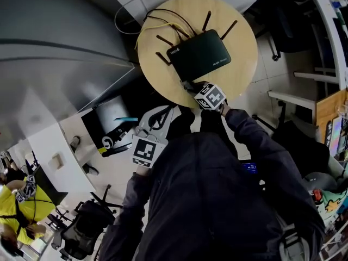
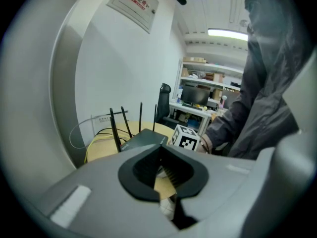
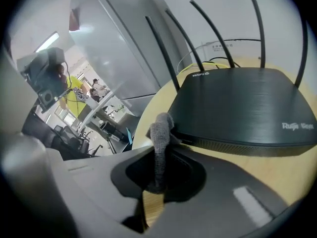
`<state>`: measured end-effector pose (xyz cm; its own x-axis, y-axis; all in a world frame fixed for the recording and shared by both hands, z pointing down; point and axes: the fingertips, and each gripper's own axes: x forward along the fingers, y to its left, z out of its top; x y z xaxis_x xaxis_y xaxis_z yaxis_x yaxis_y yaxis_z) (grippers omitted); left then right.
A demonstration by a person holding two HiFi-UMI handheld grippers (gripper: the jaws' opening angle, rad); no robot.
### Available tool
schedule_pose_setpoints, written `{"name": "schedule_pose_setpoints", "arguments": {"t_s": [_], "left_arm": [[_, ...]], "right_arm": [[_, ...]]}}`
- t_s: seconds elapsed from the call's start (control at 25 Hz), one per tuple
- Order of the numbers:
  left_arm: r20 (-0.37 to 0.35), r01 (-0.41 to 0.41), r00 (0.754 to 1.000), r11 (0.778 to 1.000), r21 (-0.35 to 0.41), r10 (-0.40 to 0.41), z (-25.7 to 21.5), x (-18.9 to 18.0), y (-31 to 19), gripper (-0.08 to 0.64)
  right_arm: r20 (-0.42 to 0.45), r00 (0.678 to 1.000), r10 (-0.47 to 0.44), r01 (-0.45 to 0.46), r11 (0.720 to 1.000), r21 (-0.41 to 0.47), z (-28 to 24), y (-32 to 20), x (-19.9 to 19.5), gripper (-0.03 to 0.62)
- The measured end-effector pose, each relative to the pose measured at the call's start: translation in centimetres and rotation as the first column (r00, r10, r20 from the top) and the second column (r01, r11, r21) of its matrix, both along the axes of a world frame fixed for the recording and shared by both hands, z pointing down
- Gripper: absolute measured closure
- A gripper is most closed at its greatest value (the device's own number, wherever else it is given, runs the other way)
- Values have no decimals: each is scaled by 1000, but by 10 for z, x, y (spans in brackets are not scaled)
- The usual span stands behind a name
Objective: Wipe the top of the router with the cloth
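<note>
The black router point(image 1: 201, 53), with several upright antennas, lies on the round wooden table point(image 1: 242, 48). In the right gripper view the router point(image 3: 242, 108) fills the right side. My right gripper point(image 3: 157, 170) is shut on a grey cloth point(image 3: 159, 130); the cloth's tip stands at the router's near left corner, at its side edge and below the top. In the head view the right gripper point(image 1: 189, 85) is at the router's near edge. My left gripper point(image 1: 156, 119) hangs off the table's near edge, jaws together and empty. Ahead of the left gripper point(image 2: 161, 175) is the router point(image 2: 143, 138).
Yellow and black cables point(image 1: 157, 22) trail behind the router to a wall socket. A grey curved partition point(image 1: 54, 53) stands left of the table. Desks and a chair point(image 1: 81, 232) lie at lower left, near a person in yellow point(image 1: 16, 208). Shelves point(image 1: 326, 31) stand at the right.
</note>
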<state>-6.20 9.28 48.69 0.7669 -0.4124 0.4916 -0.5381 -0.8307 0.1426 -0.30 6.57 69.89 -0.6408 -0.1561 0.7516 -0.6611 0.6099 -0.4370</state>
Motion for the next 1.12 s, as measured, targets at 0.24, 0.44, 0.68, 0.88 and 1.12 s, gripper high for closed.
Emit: {"name": "schedule_pose_setpoints", "arguments": {"t_s": [0.24,0.44,0.68,0.88,1.12], "left_arm": [[-4,-6,1000,1000,13,6,-6,25,-1,560],[1,25,1000,999,20,-25,-10,42,-5,560],[1,76,997,997,17,-76,-14,60,-13,560],[7,81,997,996,28,-81,-14,78,-18,560],[6,94,996,995,35,-94,-16,95,-23,560]], "right_arm": [[23,996,90,-89,995,-44,-2,-17,31,560],[31,992,124,-122,990,-69,1,-26,64,560],[32,988,149,-146,986,-84,3,-35,104,560],[22,978,209,-206,974,-100,4,-44,146,560],[-1,964,267,-266,959,-100,8,-55,195,560]]}}
